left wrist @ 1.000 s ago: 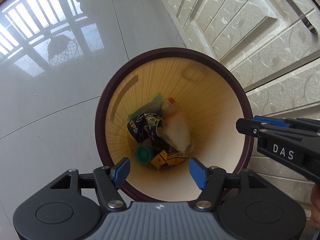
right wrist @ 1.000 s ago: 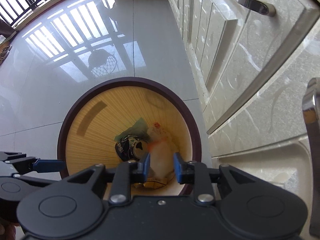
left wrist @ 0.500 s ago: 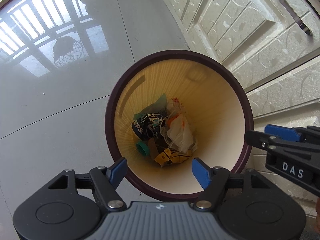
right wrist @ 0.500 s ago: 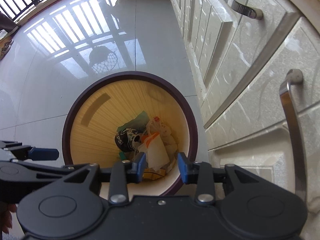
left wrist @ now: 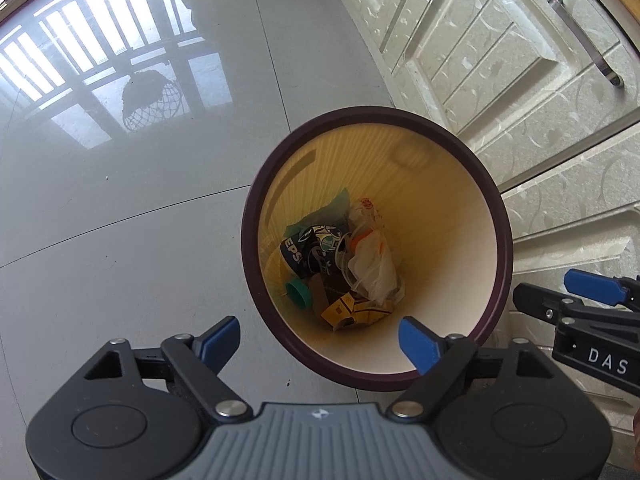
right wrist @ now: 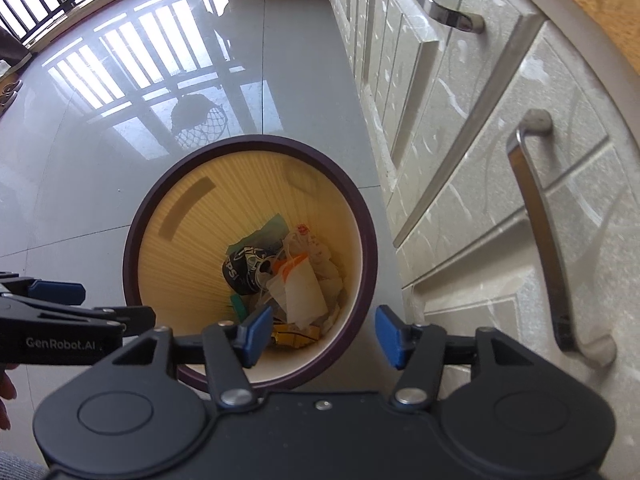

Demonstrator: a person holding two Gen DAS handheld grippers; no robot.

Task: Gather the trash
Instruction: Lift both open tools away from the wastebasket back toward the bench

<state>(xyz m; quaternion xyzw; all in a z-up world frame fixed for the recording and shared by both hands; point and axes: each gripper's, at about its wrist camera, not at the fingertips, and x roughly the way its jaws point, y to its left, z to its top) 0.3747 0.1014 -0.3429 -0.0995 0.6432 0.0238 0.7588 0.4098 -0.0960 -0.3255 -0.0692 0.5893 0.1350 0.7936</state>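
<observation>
Two grippers: both point down over the open mouth of one trash bin, each empty.
Left gripper [left wrist: 320,340]: jaws wide apart and just been opening; nothing between the blue pads, which frame the bin's near rim at 6 o'clock in the left wrist view.
Right gripper [right wrist: 320,334]: jaws moderately apart, also just been opening; nothing held, with the bin's rim and the trash showing through the gap.
Neighbouring tool: from the left wrist view the right gripper enters at 3 to 4 o'clock, beside the bin; from the right wrist view the left gripper [right wrist: 60,308] enters at 9 o'clock.
Trash bin [left wrist: 502,220]: round, dark brown rim, cream ribbed inner wall, standing on the floor just beside the cabinets.
Trash [left wrist: 340,268]: heaped at the bottom of the bin, slightly toward its 7 o'clock side.
Contents: a dark crushed can [left wrist: 316,250], a crumpled clear plastic bag [left wrist: 374,266] with orange print, a teal cap [left wrist: 298,292] at 7 o'clock, a yellow carton [left wrist: 350,314] at 6 o'clock, a green scrap [left wrist: 326,212] at 11 o'clock.
Floor [left wrist: 120,208]: glossy grey tiles mirroring a barred window at 10 o'clock.
Cabinets [right wrist: 500,160]: cream embossed fronts with metal handles [right wrist: 540,236], from 12 to 4 o'clock.
Person: fingertips [right wrist: 6,396] show at the left edge of the right wrist view.
</observation>
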